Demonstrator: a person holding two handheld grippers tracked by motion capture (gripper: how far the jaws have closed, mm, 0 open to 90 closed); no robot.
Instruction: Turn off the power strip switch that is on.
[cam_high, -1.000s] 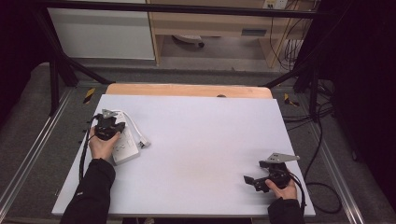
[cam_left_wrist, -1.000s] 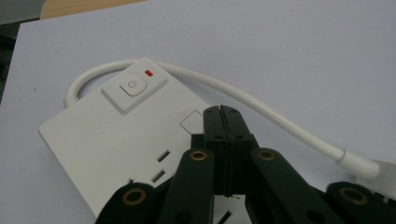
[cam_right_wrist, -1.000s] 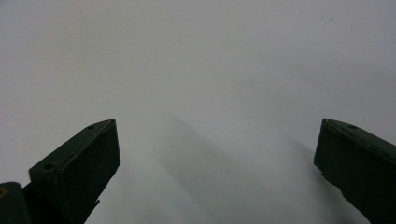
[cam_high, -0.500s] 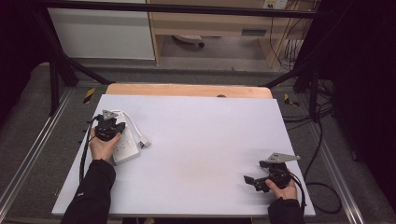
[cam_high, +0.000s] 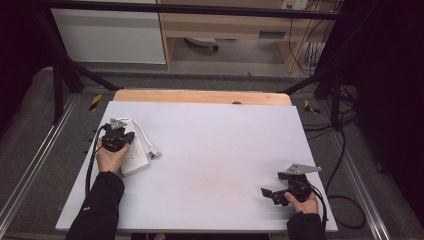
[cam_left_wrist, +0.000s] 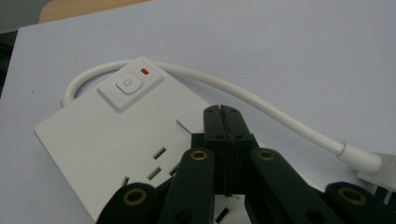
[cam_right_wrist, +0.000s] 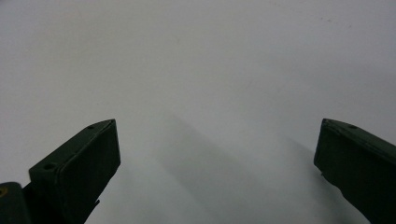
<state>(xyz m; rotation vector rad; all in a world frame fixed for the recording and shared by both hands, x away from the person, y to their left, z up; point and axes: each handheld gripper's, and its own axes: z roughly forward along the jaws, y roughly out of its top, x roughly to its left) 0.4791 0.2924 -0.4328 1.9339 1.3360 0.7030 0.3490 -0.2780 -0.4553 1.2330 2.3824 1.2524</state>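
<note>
A white power strip (cam_left_wrist: 116, 140) lies flat on the white table, with a power button (cam_left_wrist: 127, 85) and a red light (cam_left_wrist: 144, 72) near its far end. Its white cable (cam_left_wrist: 261, 105) curves off to a plug (cam_high: 154, 151). My left gripper (cam_left_wrist: 222, 109) hovers just over the strip, jaws pressed together with nothing between them. In the high view the left gripper (cam_high: 116, 138) sits over the strip (cam_high: 134, 160) at the table's left. My right gripper (cam_high: 272, 194) rests near the front right corner, jaws spread wide over bare table (cam_right_wrist: 210, 93).
The white table top (cam_high: 220, 150) has a wooden strip (cam_high: 200, 96) along its far edge. Metal frame rails run beside the table. Black cables (cam_high: 345, 150) trail on the floor at the right. Cabinets stand beyond the far edge.
</note>
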